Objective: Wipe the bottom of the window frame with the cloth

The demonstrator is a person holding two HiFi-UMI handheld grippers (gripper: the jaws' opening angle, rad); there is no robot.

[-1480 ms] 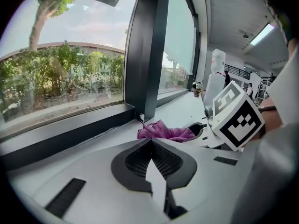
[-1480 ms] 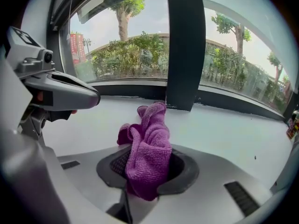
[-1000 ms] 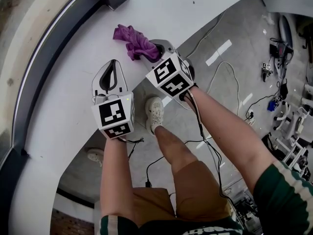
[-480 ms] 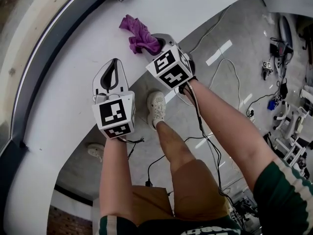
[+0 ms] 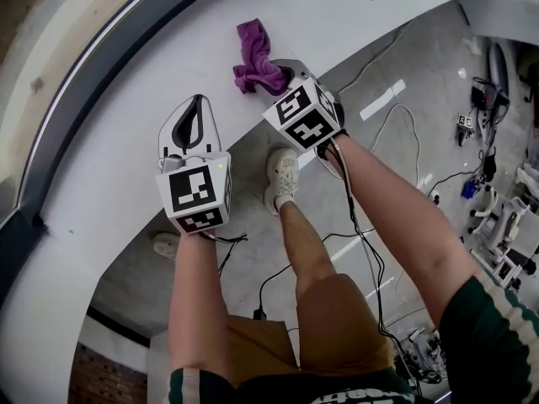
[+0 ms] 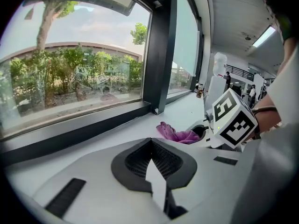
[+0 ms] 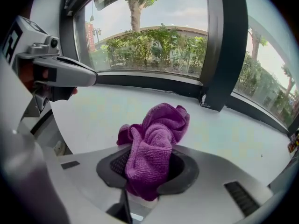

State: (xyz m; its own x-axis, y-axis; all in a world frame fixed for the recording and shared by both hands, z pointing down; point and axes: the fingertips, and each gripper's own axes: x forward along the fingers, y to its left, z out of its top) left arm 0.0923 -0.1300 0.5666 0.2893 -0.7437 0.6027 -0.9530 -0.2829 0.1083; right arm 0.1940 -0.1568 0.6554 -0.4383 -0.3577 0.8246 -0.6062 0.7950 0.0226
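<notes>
One purple cloth on the white sill, clamped in the jaws of the right gripper; the left gripper has its jaws together, empty

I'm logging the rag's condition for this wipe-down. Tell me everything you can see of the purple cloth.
The purple microfibre-looking cloth is crumpled into a bunched wad of soft folds with a fine looped weave. One end is pinched in the claw of the right gripper, which is shut on it. The rest bulges forward over the white window sill, seemingly resting there, apart from the dark bottom window frame. No stains show.
</notes>
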